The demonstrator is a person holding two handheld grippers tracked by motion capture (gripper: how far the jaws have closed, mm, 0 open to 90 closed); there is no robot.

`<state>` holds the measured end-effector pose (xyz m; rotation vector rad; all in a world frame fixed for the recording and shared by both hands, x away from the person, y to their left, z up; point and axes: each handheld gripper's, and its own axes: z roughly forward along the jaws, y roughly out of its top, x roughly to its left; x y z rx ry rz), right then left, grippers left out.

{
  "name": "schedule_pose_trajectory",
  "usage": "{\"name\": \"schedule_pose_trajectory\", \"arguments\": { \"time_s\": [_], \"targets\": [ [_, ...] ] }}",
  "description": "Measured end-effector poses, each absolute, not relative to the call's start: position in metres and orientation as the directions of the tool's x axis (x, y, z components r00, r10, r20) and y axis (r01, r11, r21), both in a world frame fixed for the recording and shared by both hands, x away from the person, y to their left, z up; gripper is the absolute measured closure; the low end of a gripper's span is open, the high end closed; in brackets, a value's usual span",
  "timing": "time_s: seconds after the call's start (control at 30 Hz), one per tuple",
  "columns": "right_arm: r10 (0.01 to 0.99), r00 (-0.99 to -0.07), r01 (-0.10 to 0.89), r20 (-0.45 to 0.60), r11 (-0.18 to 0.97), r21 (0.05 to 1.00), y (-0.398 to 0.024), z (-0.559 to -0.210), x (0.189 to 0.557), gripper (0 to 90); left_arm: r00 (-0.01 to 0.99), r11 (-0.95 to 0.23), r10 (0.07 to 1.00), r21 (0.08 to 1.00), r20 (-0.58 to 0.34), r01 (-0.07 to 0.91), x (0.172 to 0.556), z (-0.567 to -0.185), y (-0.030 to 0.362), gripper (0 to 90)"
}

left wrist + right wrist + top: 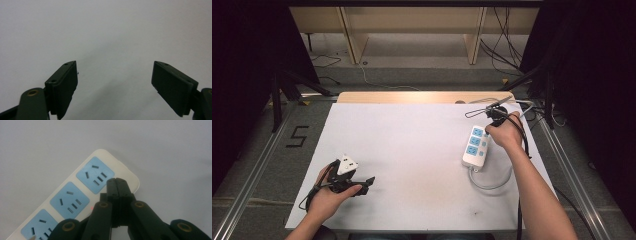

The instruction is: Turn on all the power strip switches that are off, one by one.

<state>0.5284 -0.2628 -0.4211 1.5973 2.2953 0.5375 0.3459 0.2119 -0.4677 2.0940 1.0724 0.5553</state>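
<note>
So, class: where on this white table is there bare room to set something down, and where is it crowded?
Bare: the wide middle of the table, between the left tool and the power strip. Crowded: the right edge, with strip, cord and right tool.

Left tongs gape wide, held low and level; right tongs pinched tight together, arm stretched forward.

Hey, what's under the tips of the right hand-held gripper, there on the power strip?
The right hand-held gripper, jaws shut, is over the white power strip, beside its end blue socket. A small red light glows nearby. The strip's edge directly beneath the tips is covered.
</note>
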Motion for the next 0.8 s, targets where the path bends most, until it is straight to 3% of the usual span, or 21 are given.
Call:
{"name": "schedule_pose_trajectory", "arguments": {
  "time_s": [0.8],
  "targets": [
    [0.927, -0.375, 0.796, 0.001, 0.322, 0.512, -0.264, -0.421, 0.502, 90.0, 0.561, -0.404, 0.826, 0.752, 0.055, 0.521, 0.346, -0.468, 0.211, 20.9]
  ]
}}
